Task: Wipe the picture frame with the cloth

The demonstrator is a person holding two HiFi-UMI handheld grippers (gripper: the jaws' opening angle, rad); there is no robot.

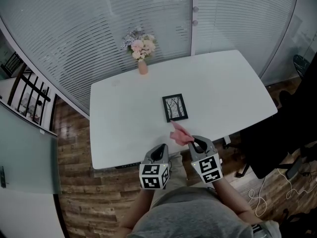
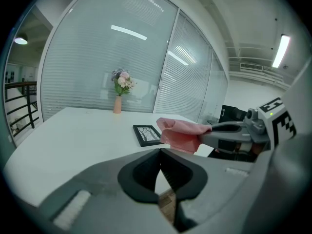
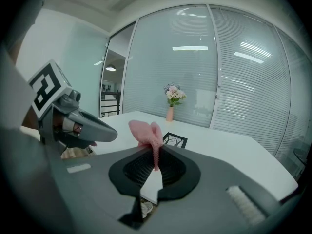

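A small black picture frame (image 1: 175, 107) with a tree drawing lies flat on the white table (image 1: 119, 113); the frame (image 2: 146, 134) shows in the left gripper view and the frame (image 3: 175, 140) in the right gripper view. My right gripper (image 1: 194, 142) hovers at the table's near edge, shut on a pink cloth (image 1: 181, 134) that sticks up toward the frame. The cloth (image 3: 147, 133) is pinched between the jaws. My left gripper (image 1: 162, 150) is beside it to the left, shut and holding nothing.
A pink vase of flowers (image 1: 141, 48) stands at the table's far side. Glass walls with blinds (image 1: 99, 29) enclose the back. A dark office chair (image 1: 282, 133) sits right of the table, with cables (image 1: 270, 192) on the wooden floor.
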